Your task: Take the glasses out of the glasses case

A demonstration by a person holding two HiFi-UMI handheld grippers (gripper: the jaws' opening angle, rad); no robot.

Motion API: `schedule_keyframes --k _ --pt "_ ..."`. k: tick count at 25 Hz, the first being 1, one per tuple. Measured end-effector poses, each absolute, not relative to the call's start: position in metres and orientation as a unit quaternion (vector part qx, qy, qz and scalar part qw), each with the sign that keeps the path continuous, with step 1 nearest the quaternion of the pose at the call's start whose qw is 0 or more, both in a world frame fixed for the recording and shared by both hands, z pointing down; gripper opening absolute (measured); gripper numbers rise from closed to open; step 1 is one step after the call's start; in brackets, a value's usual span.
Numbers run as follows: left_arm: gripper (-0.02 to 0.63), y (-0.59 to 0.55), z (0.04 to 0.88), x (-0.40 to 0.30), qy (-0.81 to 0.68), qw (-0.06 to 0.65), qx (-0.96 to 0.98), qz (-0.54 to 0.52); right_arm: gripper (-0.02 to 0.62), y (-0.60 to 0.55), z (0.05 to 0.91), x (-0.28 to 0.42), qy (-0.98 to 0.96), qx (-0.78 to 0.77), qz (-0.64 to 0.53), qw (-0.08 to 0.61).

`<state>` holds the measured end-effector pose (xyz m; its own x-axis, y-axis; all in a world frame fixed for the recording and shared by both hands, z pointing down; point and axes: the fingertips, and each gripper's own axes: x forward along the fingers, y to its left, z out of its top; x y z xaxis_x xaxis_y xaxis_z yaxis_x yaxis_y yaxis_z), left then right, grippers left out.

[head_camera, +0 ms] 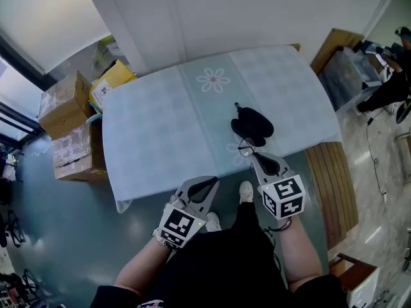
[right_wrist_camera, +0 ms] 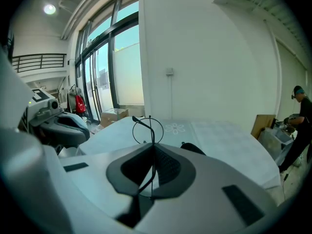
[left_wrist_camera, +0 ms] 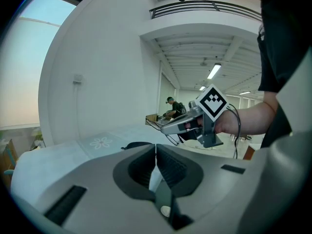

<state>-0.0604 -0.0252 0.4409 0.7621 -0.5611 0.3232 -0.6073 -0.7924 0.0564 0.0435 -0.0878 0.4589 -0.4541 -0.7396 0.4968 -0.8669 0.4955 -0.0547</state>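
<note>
Glasses (head_camera: 246,149) are hanging pinched between the fingers of my right gripper (head_camera: 252,156), which are pressing together on the thin wire frame, with one round lens ring sticking up above the tips. I am holding them just over the near edge of the table (head_camera: 160,127), right of its middle. The black glasses case (head_camera: 253,124) is lying on the cloth just beyond them (whether the two are touching I cannot tell). My left gripper (head_camera: 209,185) is hovering off the near edge, beside the right one, its fingers resting together with nothing between them. Cardboard boxes (head_camera: 64,101) are standing on the floor past the table's left edge.
</note>
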Motion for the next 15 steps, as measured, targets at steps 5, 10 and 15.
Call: schedule_keyframes --k 5,10,15 --pt "0.031 -0.006 0.440 -0.067 -0.299 0.082 0.939 0.147 0.025 -0.055 0.460 0.035 -0.835 0.485 0.169 0.198" --pt "0.031 0.005 0.446 -0.069 -0.288 0.092 0.942 0.146 0.025 -0.032 0.460 0.030 -0.831 0.489 0.182 0.192" --pt "0.031 0.015 0.452 -0.061 -0.278 0.104 0.944 0.142 0.025 -0.011 0.458 0.033 -0.830 0.491 0.183 0.195"
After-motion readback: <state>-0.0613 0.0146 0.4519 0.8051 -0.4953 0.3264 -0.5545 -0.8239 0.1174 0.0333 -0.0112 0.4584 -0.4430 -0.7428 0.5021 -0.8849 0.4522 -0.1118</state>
